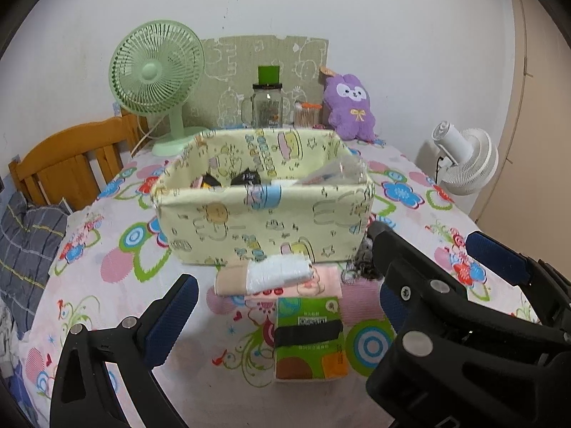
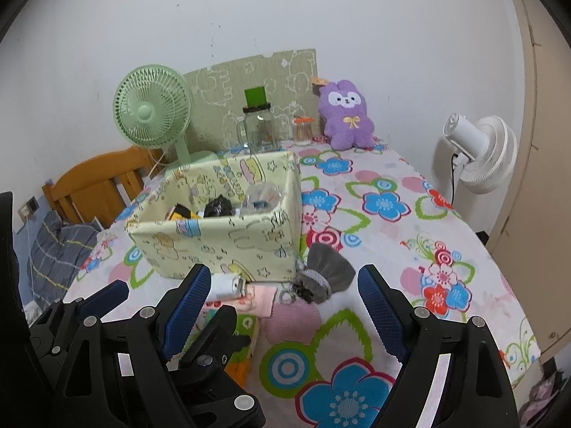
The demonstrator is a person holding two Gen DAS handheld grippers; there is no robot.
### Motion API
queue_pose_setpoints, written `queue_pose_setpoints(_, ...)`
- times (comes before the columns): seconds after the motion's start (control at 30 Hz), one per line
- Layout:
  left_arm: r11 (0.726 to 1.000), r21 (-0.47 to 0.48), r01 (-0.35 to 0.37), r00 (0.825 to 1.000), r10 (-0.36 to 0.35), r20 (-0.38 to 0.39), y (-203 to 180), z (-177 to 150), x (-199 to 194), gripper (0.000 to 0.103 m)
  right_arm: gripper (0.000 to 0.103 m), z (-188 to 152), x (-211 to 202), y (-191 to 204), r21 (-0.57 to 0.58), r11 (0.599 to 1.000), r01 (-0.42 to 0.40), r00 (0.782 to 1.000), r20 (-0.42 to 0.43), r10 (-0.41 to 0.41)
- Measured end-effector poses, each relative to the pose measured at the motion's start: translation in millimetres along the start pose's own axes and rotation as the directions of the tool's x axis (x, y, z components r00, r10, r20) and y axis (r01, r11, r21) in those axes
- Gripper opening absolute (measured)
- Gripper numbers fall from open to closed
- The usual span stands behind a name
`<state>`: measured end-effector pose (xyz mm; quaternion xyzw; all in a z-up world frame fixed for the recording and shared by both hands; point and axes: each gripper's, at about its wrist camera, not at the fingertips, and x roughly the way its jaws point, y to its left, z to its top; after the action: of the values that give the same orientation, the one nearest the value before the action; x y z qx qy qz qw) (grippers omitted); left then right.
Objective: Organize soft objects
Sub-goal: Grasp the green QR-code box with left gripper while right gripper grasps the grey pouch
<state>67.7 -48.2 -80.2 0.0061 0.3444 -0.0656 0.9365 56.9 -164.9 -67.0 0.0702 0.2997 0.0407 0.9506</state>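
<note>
The left gripper (image 1: 285, 306) hovers low over the bench (image 1: 117, 285), its fingers (image 1: 171, 321) spread wide and holding nothing. A green tissue pack (image 1: 309, 339) lies between them, flat on the flowered cloth. Just past it sits a folded pink cloth (image 1: 303, 285) with a white-taped bundle (image 1: 278, 271) on top, touching the front wall of the fabric basket (image 1: 264, 224).

The right gripper (image 2: 285, 306) sits close beside the left one, to its right and angled toward the basket's right front corner; its fingers (image 2: 382, 310) are also wide apart and empty. Ahead of them, a grey drawstring pouch (image 2: 326, 274) lies on the bench, just beside the basket (image 2: 221, 239). The pouch's gathered mouth points toward the gripper.

Inside the basket lie dark items and a clear plastic bag (image 2: 260, 196). Behind it stand a green fan (image 1: 157, 75), a glass jar (image 1: 267, 107) and a purple plush toy (image 1: 351, 107) against the wall. A white fan (image 2: 478, 153) stands off to the right.
</note>
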Motion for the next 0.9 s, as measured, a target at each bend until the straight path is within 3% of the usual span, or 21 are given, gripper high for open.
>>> queue_pose_setpoints(0.57, 1.0, -0.028, 0.013, 0.993, -0.017, -0.117, -4, -27, 44, 0.099, 0.087, -27, 40, -13, 0.007, 1.0, 0.02, 0.996, -0.092, -0.019)
queue_pose_setpoints(0.77, 0.999, -0.036, 0.026, 0.983, -0.032, -0.18, -6, -35, 61, 0.093, 0.087, -35, 57, -17, 0.003, 0.999, 0.044, 0.989, -0.14, -0.043)
queue_pose_setpoints(0.9, 1.0, -0.011, 0.008, 0.986, -0.01, -0.168, -10, -36, 61, 0.085, 0.087, -38, 64, -20, 0.011, 0.999, 0.048, 0.987, -0.157, -0.046)
